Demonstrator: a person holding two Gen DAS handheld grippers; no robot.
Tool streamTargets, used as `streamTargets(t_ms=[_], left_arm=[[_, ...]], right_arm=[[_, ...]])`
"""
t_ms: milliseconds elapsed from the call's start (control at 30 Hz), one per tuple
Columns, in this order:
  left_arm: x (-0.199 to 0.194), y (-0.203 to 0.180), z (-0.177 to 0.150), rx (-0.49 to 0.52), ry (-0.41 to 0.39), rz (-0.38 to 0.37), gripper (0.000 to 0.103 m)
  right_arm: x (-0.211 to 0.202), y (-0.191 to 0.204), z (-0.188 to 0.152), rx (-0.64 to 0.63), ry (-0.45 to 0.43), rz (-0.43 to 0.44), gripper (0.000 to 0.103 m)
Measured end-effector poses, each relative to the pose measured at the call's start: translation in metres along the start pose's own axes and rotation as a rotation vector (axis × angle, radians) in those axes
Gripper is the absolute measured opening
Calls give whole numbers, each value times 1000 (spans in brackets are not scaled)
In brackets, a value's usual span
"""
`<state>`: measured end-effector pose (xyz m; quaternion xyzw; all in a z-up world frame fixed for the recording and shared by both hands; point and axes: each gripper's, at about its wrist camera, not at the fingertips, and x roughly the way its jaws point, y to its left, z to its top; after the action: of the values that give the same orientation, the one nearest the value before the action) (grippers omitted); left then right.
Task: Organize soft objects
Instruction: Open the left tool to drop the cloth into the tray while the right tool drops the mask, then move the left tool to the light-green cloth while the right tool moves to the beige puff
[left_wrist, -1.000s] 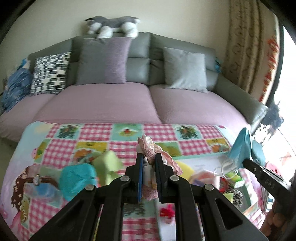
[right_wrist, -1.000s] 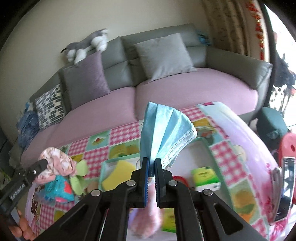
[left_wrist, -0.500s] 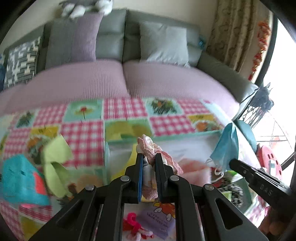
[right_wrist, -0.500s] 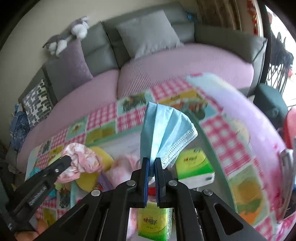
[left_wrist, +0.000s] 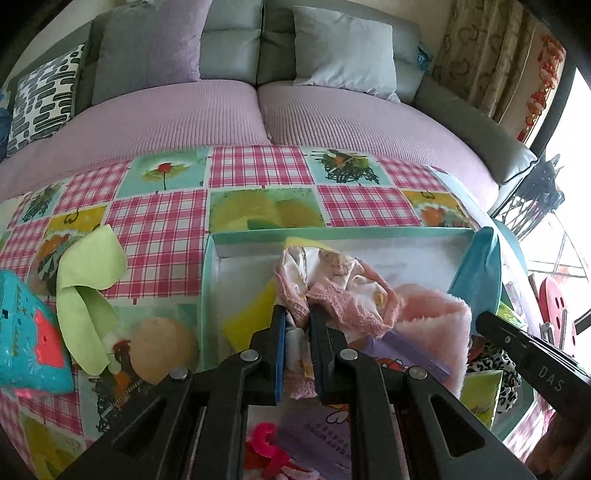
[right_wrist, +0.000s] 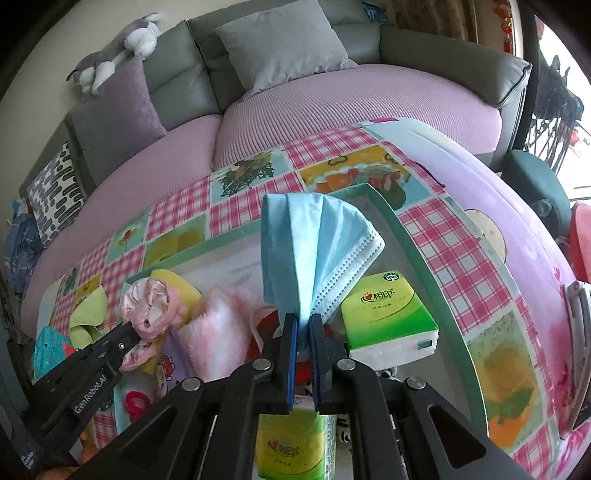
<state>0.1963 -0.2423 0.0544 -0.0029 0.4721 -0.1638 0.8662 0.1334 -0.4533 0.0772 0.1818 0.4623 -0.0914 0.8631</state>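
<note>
My left gripper (left_wrist: 297, 314) is shut on a crumpled pink lacy cloth (left_wrist: 343, 284), held just above the left part of the teal-rimmed box (left_wrist: 332, 234). The right wrist view shows this cloth (right_wrist: 147, 302) at the left gripper's tip (right_wrist: 127, 328). My right gripper (right_wrist: 303, 321) pinches a folded blue face mask (right_wrist: 314, 258) over the middle of the box (right_wrist: 406, 236); its jaws are opening, with the mask still between the pads. In the left wrist view the mask (left_wrist: 476, 273) hangs at the box's right end.
Inside the box lie a fluffy pink towel (right_wrist: 218, 325), a yellow sponge (right_wrist: 173, 280) and green tissue packs (right_wrist: 388, 317). Left of it, a light green cloth (left_wrist: 88, 266), a teal toy (left_wrist: 26, 332) and a tan puff (left_wrist: 162, 343) rest on the chequered tablecloth. A sofa (left_wrist: 332, 122) stands behind.
Both grippers have come down and tilted towards the box, which now fills more of each view. Each still holds the same item.
</note>
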Motion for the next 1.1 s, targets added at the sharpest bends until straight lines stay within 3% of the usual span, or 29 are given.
streamTargets(t_ms=[100, 167, 233, 267, 333, 400, 500, 567, 633, 667, 1033, 1100], left_arm=[[-2, 2, 2, -13, 24, -10, 15], [-7, 5, 5, -26, 41, -32, 20], [-12, 5, 7, -25, 43, -26, 32], [-16, 5, 8, -21, 40, -14, 40], [-23, 5, 10, -16, 32, 1, 42], [-29, 6, 12, -12, 29, 13, 42], [-36, 7, 14, 4, 23, 49, 44], [-41, 9, 15, 10, 22, 81, 46], [-44, 11, 16, 10, 25, 112, 65], [-46, 12, 16, 10, 23, 128, 68], [-56, 27, 18, 2, 7, 215, 79], [-55, 28, 18, 1, 2, 223, 86]], right_arm=[[-5, 3, 2, -8, -11, -5, 10], [-11, 5, 3, -13, -16, -7, 10], [-15, 7, 5, -22, -18, -18, 10], [-17, 8, 5, -28, -19, -27, 14], [-21, 9, 6, -35, -21, -43, 33], [-28, 11, 7, -42, -34, -56, 39], [-36, 14, 8, -57, -41, -70, 39], [-39, 16, 9, -65, -37, -81, 46], [-41, 17, 9, -74, -32, -93, 62], [-42, 18, 9, -82, -30, -100, 64], [-42, 26, 5, -134, -3, -136, 95], [-42, 27, 4, -135, -4, -140, 103]])
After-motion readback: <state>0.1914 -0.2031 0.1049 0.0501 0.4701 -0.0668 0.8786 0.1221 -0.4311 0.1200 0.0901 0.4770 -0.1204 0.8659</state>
